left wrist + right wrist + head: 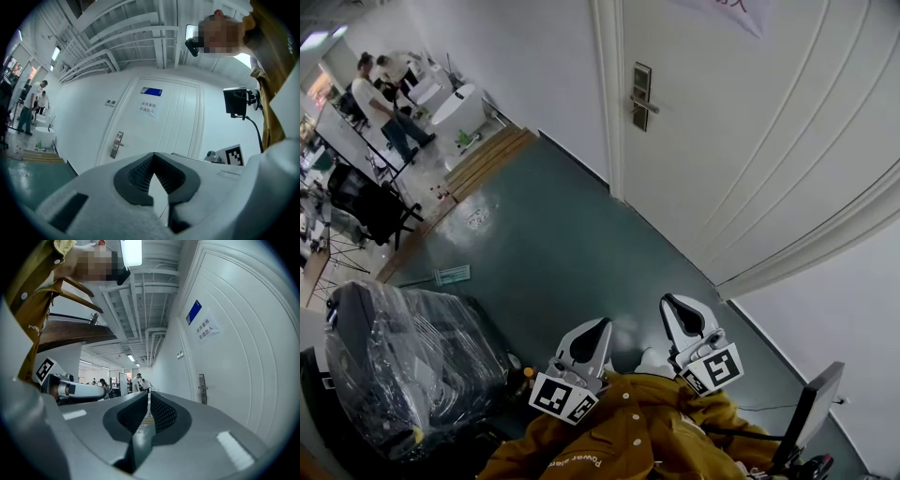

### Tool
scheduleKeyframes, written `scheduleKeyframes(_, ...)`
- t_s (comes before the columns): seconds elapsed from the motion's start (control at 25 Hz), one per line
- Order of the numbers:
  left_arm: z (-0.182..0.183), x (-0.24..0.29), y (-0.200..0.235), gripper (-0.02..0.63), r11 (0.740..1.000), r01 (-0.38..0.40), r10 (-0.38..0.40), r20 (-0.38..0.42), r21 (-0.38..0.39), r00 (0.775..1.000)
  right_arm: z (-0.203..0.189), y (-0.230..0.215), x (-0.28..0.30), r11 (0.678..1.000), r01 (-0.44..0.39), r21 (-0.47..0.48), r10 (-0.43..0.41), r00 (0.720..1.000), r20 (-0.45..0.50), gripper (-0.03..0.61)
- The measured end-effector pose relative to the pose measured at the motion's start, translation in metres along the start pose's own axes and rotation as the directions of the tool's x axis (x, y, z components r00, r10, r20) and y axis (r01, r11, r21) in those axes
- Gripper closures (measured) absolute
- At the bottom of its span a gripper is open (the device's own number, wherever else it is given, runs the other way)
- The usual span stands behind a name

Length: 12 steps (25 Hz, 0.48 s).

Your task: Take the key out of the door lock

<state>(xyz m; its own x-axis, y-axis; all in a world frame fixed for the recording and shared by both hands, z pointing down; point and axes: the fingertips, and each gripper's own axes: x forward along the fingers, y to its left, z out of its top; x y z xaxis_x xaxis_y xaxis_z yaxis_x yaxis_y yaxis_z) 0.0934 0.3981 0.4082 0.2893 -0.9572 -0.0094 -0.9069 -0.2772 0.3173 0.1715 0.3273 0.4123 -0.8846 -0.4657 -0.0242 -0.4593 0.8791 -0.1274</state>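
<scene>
The white door [750, 122] is closed, with a metal lock plate and lever handle [641, 97] near its left edge. No key can be made out at this distance. The lock [116, 144] also shows small in the left gripper view, and the lock [202, 388] appears far off at the right of the right gripper view. Both grippers are held low near my yellow jacket, well away from the door. My left gripper [605, 322] [153, 153] is shut and empty. My right gripper [667, 300] [149, 393] shows a thin slit between its jaws, with nothing in it.
A chair wrapped in plastic [403, 366] stands at the lower left. People [380, 98] stand by desks far to the left. A wooden step [487, 155] lies along the wall. A monitor on a stand [811, 412] is at the lower right. Dark green floor [553, 253] stretches to the door.
</scene>
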Motion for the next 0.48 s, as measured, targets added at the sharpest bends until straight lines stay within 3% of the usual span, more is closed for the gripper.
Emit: scheduleKeyframes(0.48,0.015,-0.053,0.074,0.615,0.997,-0.08,0.08,0.013,0.0,0.997,-0.012,0.045,0.073,0.999,0.008,0.051,-0.008,1.0,0.006,0.572)
